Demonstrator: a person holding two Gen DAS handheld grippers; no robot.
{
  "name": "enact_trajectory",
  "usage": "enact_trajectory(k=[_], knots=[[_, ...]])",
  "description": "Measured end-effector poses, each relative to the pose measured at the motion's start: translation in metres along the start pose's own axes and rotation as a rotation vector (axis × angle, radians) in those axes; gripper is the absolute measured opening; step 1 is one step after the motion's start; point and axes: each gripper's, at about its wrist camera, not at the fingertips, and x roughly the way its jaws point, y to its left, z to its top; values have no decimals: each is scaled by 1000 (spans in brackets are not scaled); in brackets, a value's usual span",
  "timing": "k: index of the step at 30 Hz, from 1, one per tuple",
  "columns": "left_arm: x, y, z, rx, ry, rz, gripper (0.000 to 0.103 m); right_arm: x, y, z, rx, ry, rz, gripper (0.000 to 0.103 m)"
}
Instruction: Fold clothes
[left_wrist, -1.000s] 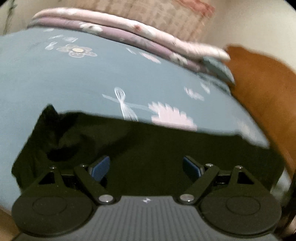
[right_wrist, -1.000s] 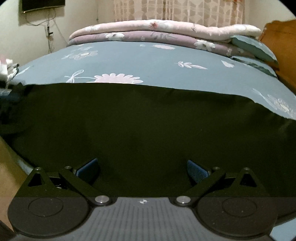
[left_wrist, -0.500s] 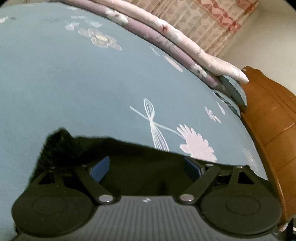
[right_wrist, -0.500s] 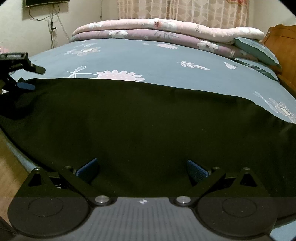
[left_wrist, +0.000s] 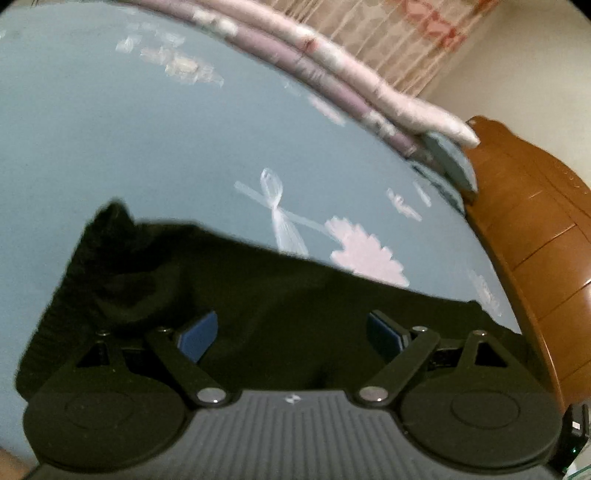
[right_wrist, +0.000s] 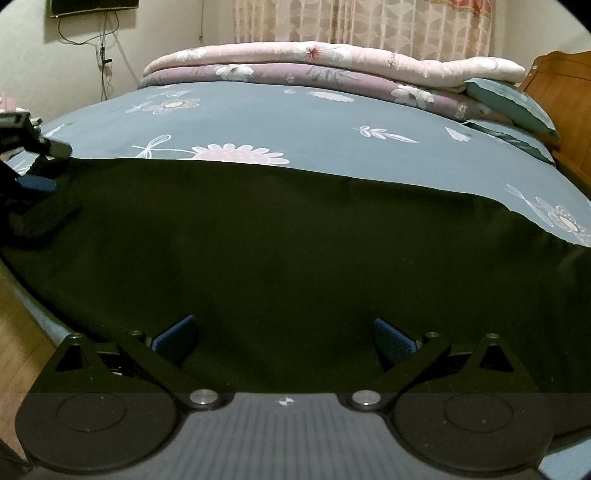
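Observation:
A black garment (right_wrist: 295, 251) lies spread flat across the near part of the bed, its far edge straight. Its left end is bunched into a rumpled hump (left_wrist: 118, 266). My left gripper (left_wrist: 291, 332) hovers over that end, jaws wide apart, blue pads (left_wrist: 195, 336) clear of the cloth. The same left gripper (right_wrist: 48, 166) shows at the far left of the right wrist view, just above the garment's left edge. My right gripper (right_wrist: 284, 339) is open over the garment's near middle, nothing pinched between its pads (right_wrist: 393, 341).
The bed has a blue floral sheet (right_wrist: 314, 122). Folded pink and purple quilts (right_wrist: 314, 66) and a teal pillow (right_wrist: 509, 103) lie at the far side. A wooden headboard (left_wrist: 535, 240) stands on the right. Wooden floor (right_wrist: 18, 314) shows at the lower left.
My left gripper has come in over the garment's left end and dropped a little, its view swinging. It stays open. The right gripper and the garment have not moved.

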Motion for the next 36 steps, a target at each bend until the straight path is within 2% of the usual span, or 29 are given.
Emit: enact_trajectory(k=[3,6,11,13,16,21,25,29,36], knots=[[4,-3,-1,4,7,-20,88,0,1,0,1,0,-4,103],[13,4,-6,-8,38,13,88,0,1,-1,2,-4,-5,103],[1,5,-3,-30,9,19,88,-1,1,-2,6,-12,-8,103],[-4,-1,-2,-6,-2,7,88,-1,1,-2,6,-11,-7,103],[0,-10,-6,20,28,-40,88,-1,1,-2,7,-13,-8,103],[13,-14,-15,55,80,-38,88,-1,1,-3,8,-17,-9,103],[9,-13,-13,54,66,-37,88,-5,4,4,-6,-11,-11,103],[7,-12,-12,54,55,-30,88,-22,26,18,-99,-125,60,103],[11,-11,-15,62,67,-27,88,2,72,27,-156,-113,199,103]])
